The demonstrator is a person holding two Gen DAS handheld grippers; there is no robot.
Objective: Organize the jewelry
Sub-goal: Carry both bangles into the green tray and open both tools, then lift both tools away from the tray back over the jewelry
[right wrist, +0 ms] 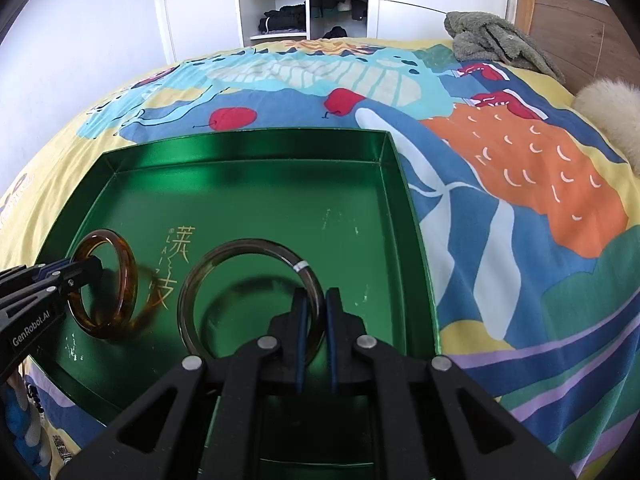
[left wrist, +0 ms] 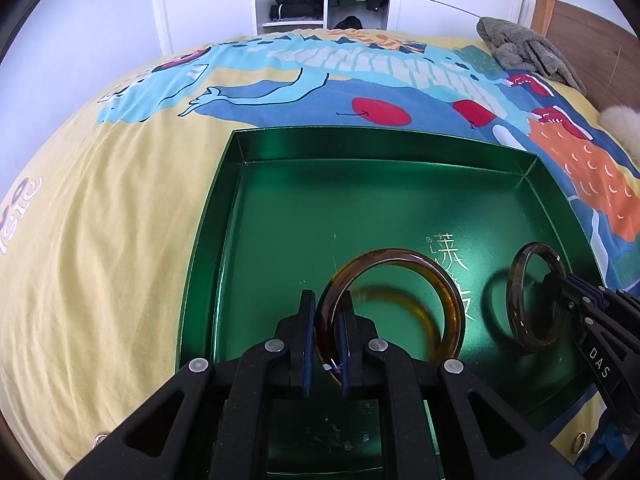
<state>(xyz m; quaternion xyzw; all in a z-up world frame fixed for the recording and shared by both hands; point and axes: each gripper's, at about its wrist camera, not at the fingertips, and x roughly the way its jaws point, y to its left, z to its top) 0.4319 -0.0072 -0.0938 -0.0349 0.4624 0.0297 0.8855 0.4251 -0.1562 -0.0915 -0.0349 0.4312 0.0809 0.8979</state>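
Note:
A shallow green metal tray [left wrist: 360, 138] [right wrist: 248, 140] with pale lettering on its floor lies on the bed. My left gripper [left wrist: 328, 300] is shut on an amber bangle [left wrist: 400, 258], holding it by its near rim, tilted low over the tray floor. In the right wrist view that amber bangle [right wrist: 128, 272] and the left gripper [right wrist: 94, 264] sit at the tray's left. My right gripper [right wrist: 317, 296] is shut on a smoky clear bangle [right wrist: 240, 245] with a white band, over the tray's middle. The left wrist view has the right gripper [left wrist: 554, 276] and smoky bangle [left wrist: 516, 280] at far right. I cannot tell whether either bangle touches the floor.
The tray rests on a colourful printed bed cover [right wrist: 520, 184]. A grey plush cloth [right wrist: 492, 40] and a cream fluffy thing [right wrist: 608, 108] lie by the wooden headboard [right wrist: 580, 28]. An open wardrobe [right wrist: 288, 4] with clothes stands beyond the bed.

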